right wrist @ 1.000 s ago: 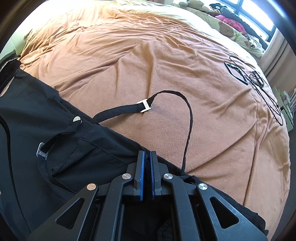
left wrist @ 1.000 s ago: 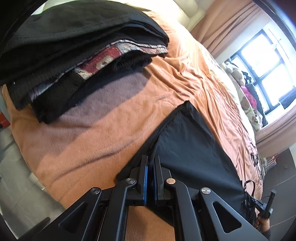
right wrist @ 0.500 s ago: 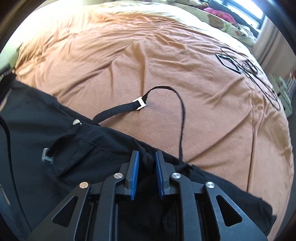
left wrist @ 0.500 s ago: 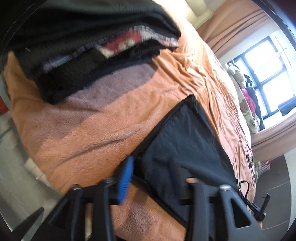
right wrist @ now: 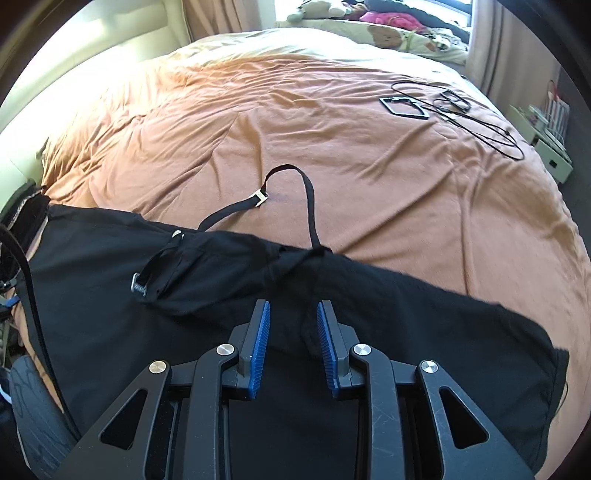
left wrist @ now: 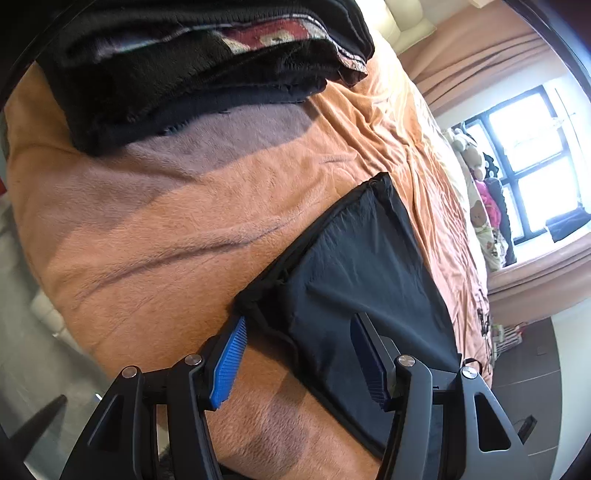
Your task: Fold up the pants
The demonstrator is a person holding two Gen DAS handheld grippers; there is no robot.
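The black pants (right wrist: 369, 314) lie spread on the bed (right wrist: 332, 147), thin, limp, light and likely slippery; best pinched at a hem or the waistband; the left hand-held gripper (left wrist: 299, 358) has just been opening wide, the right hand-held gripper (right wrist: 293, 347) narrowly, cloth lying loose between both.

Pants (right wrist: 229, 295): spread flat on the blanket (right wrist: 332, 147), across the near edge of the bed.
Strap (right wrist: 291, 192): looped out from the waistband onto the blanket, beyond the pants.
Stack of folded clothes (left wrist: 192, 62): on the blanket, well apart from the pant leg (left wrist: 354, 273).
Cables (right wrist: 476, 118): far right on the blanket.
Stuffed toys (right wrist: 384, 33): behind the bed, by the window (left wrist: 535, 155).
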